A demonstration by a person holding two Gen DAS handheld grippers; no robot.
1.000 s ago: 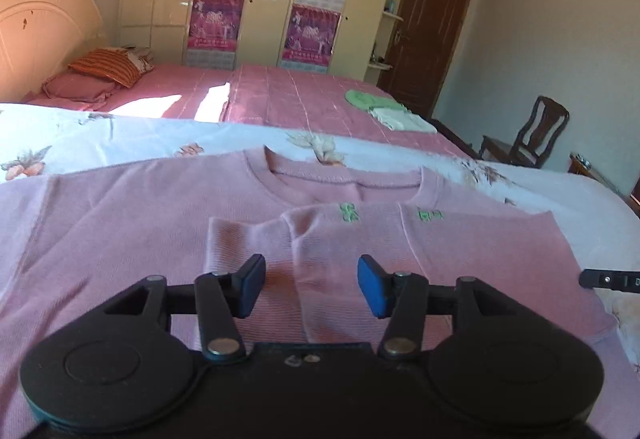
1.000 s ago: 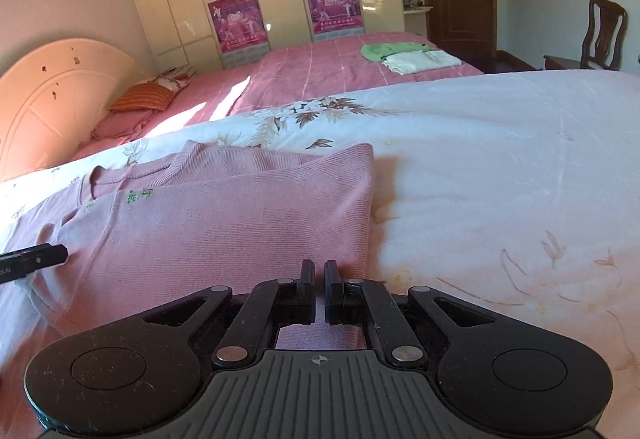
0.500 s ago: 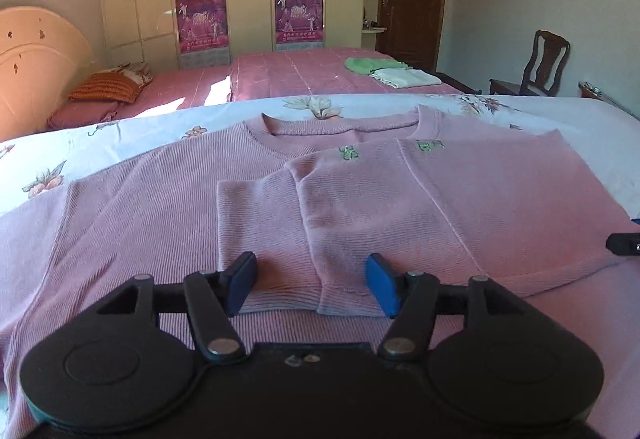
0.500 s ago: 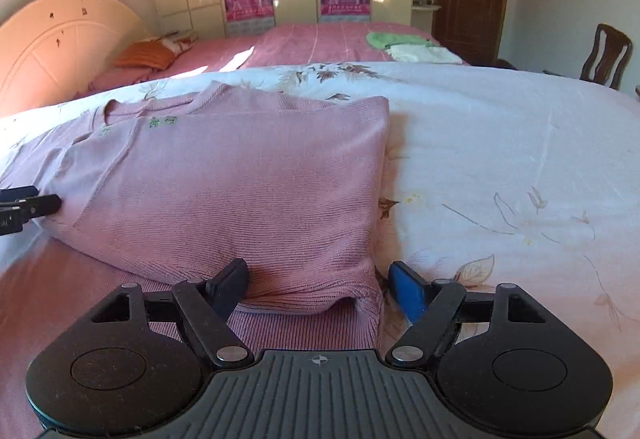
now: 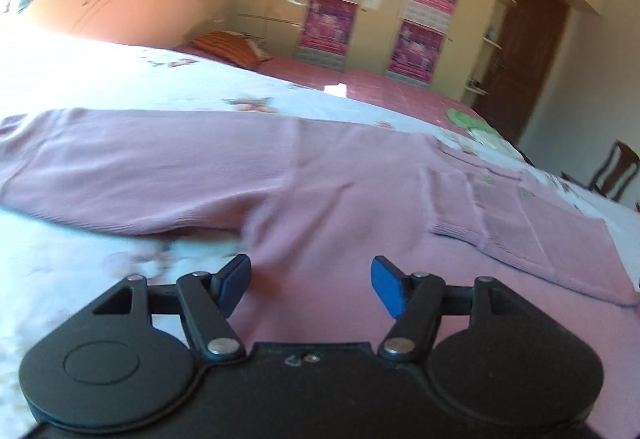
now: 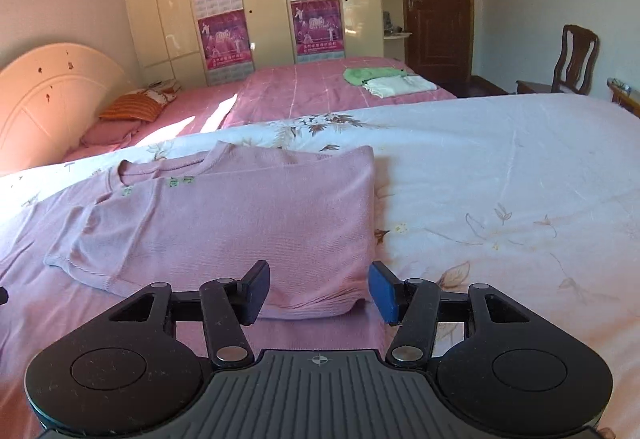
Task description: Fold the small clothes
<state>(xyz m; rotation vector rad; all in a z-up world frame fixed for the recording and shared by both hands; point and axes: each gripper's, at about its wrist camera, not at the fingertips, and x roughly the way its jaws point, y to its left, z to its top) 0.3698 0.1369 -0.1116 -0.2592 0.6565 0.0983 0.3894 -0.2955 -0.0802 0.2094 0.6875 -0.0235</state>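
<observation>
My pink sweater lies flat on the bed, near the bed's front edge, with its right side already folded in over the body and the left sleeve stretched out toward the left edge. My right tool has just been closing a little but is spread, straddling the lower corner of the folded flap without pinching it. My left tool has been opening and is spread too, with only the sweater's hem area lying under the gap, near the armpit.

What worries me: the left view is blurred, so I could pinch the bedsheet together with the knit, or catch one layer only. Then the sleeve would drag the body and undo the tidy right fold. The loose flap could also slide if I tug sideways.
</observation>
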